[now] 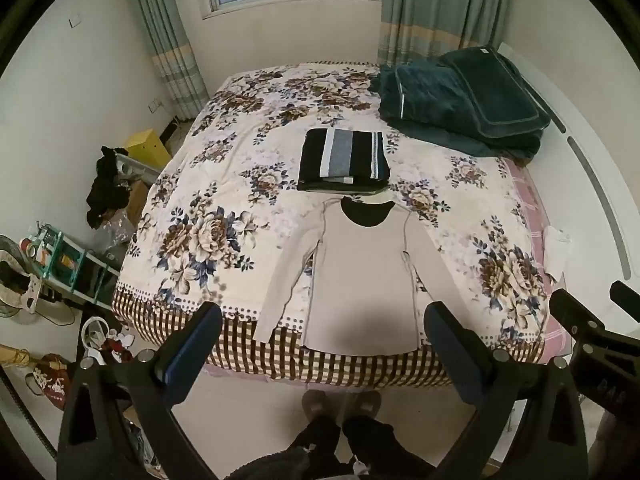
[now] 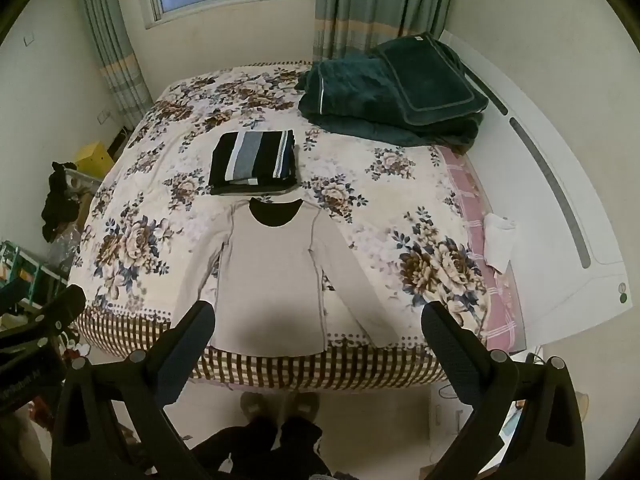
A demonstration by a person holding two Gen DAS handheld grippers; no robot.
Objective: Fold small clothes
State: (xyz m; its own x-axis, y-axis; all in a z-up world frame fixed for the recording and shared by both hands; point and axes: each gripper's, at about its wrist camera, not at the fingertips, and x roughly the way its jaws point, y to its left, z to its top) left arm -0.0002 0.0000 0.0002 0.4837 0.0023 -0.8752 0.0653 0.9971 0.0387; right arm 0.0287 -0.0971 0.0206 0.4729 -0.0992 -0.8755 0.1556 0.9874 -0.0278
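Note:
A beige long-sleeved shirt (image 1: 360, 276) lies flat and face up on the floral bedspread (image 1: 224, 184), hem at the near edge, sleeves spread down and outward. It also shows in the right wrist view (image 2: 272, 276). Behind its collar sits a folded stack of dark striped clothes (image 1: 344, 160), also seen in the right wrist view (image 2: 254, 160). My left gripper (image 1: 324, 316) is open and empty, held above the shirt's hem. My right gripper (image 2: 318, 316) is open and empty, above the hem and right sleeve.
A folded dark green blanket (image 1: 460, 104) lies at the bed's far right. A white cloth (image 2: 498, 240) lies on the right edge. Cluttered shelves and a yellow box (image 1: 146, 148) stand on the floor at left. The person's feet (image 1: 340, 404) stand at the bed's foot.

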